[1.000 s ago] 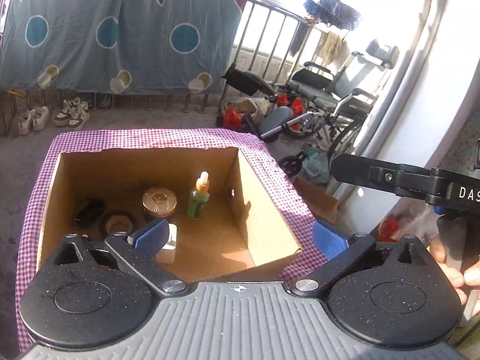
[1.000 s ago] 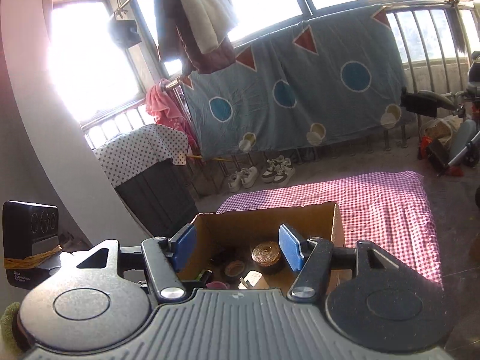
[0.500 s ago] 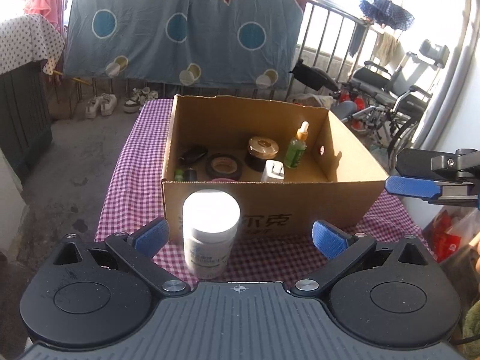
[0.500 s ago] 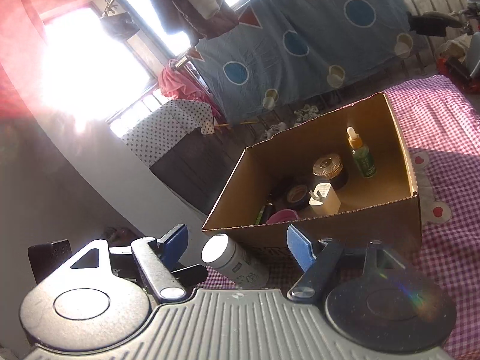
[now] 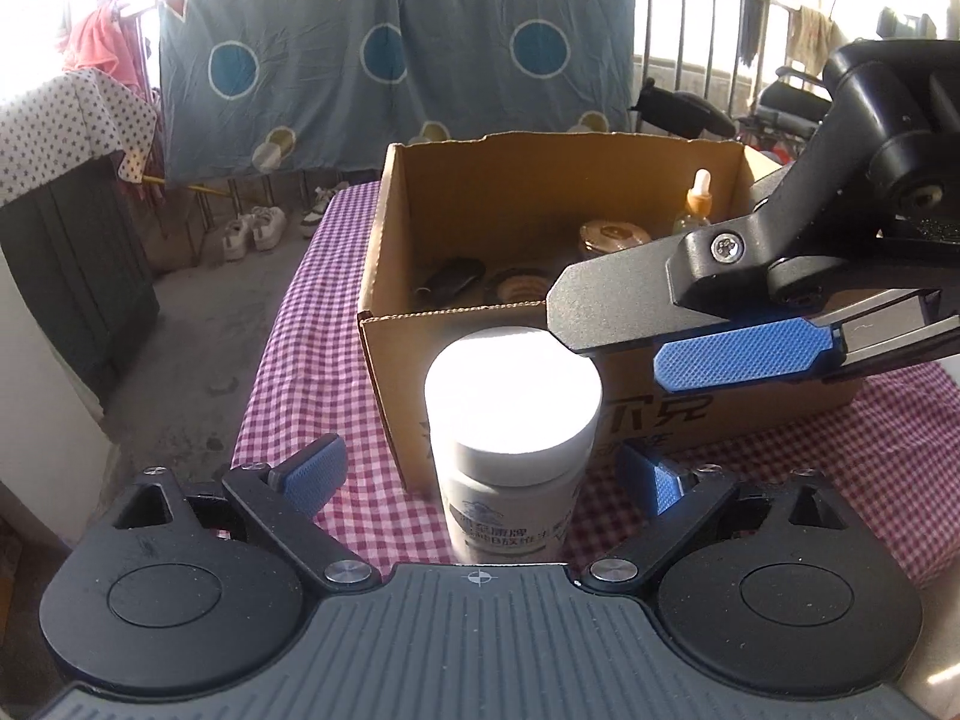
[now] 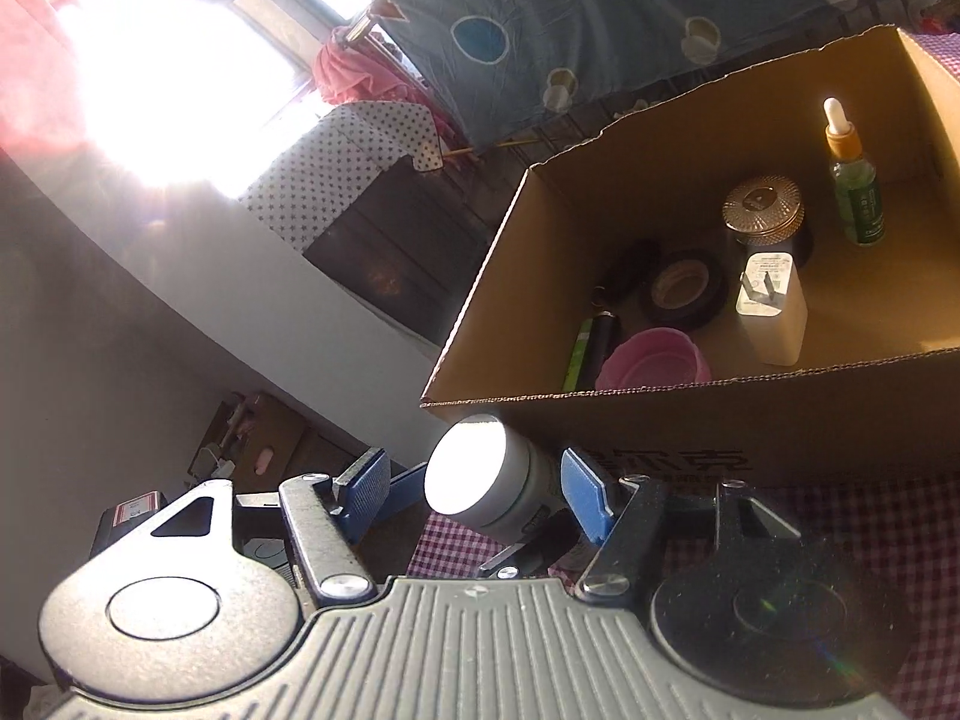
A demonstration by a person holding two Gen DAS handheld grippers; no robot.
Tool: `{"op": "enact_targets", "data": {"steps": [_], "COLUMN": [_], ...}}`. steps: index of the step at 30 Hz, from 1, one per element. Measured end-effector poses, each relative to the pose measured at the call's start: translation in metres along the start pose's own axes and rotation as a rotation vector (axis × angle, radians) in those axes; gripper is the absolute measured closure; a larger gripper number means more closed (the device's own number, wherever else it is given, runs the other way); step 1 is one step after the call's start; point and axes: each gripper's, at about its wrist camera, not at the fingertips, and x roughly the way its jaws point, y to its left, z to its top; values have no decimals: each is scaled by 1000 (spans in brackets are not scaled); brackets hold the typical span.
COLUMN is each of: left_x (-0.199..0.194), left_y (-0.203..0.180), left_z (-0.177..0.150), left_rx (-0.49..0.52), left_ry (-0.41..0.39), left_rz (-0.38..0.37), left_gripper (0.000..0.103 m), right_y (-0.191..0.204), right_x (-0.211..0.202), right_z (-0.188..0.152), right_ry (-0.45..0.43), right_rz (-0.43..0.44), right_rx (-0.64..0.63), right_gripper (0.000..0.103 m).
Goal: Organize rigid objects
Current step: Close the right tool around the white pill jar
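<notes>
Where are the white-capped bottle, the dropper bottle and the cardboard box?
white-capped bottle [image 5: 513, 396], left wrist view, on its cap.
dropper bottle [image 6: 855, 198], right wrist view, on its green body.
cardboard box [image 6: 690, 426], right wrist view, on its front wall.

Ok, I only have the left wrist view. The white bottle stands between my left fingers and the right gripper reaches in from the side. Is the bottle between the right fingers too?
Observer: Yes. In the right wrist view the white bottle sits between the pads of the right gripper. Its jaws are closing, and a gap shows at the pad on the picture's left.
Operator: What is hidden behind the box's near wall?
Observer: A pink bowl lies just inside the near wall of the cardboard box.
Operator: Anything else in there?
Observer: A white plug adapter stands beside the black tape roll.
</notes>
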Motion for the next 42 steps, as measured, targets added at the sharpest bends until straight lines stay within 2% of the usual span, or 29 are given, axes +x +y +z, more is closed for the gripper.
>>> {"op": "enact_targets", "data": {"steps": [4,7,8,10,14,20,24,42], "left_x": [9,11,10,10,8,3,-2,-4], "left_y": [6,7,7,7,1,-7,-18,-72], "left_z": [1,1,1,3,2,1,0,8], "left_rx": [-33,-43,-46,-51,-46,-39,-47,47], "left_ry": [24,35,32,33,32,28,40,63], "left_rz": [-29,-54,-63,-75,-62,-81,-113,-240], "left_gripper": [25,33,40,48,49,50,50,50], "right_y": [-3,-5,-6,-6,-4,-1,-3,-36], "right_x": [24,30,31,31,28,16,3,-68], "right_z": [4,4,3,2,0,-4,-9,-21], "right_ry": [34,39,39,33,28,30,20,-79], "right_rz": [-19,-23,-19,-13,-16,-36,-50,-109], "right_rx": [9,19,21,28,28,28,44,130], "right_gripper": [48,54,60,62,63,63,63,61]}}
